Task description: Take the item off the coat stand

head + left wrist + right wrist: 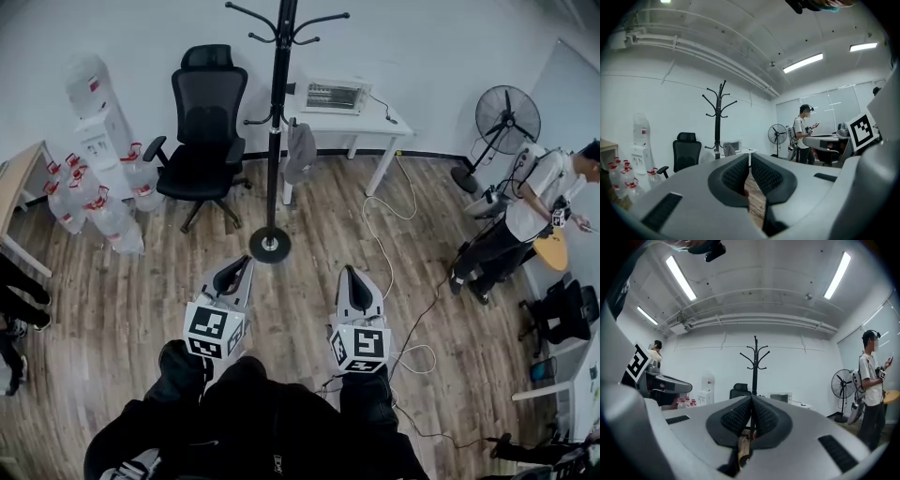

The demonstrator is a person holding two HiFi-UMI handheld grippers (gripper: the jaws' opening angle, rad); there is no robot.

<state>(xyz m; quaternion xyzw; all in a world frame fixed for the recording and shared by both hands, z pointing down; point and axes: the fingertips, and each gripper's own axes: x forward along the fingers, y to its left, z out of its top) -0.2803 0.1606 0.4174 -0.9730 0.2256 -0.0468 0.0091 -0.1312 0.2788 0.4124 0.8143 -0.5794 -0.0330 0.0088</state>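
Note:
A black coat stand [275,141] rises from a round base on the wooden floor, straight ahead of me. A grey item [300,150] hangs from one of its low hooks, on the right side of the pole. My left gripper [242,262] and right gripper [350,272] are held low in front of me, short of the base and apart from it. In the left gripper view the coat stand [718,122] and grey item [729,150] show far beyond the left gripper [750,159], shut and empty. The right gripper [751,398] is shut and empty, pointing at the stand [754,364].
A black office chair [202,122] stands left of the stand, a white table [349,120] with a grey device [333,96] right behind it. Water bottles [94,202] and a dispenser [98,122] sit far left. Cables [403,281], a fan [506,117] and a person [525,216] are on the right.

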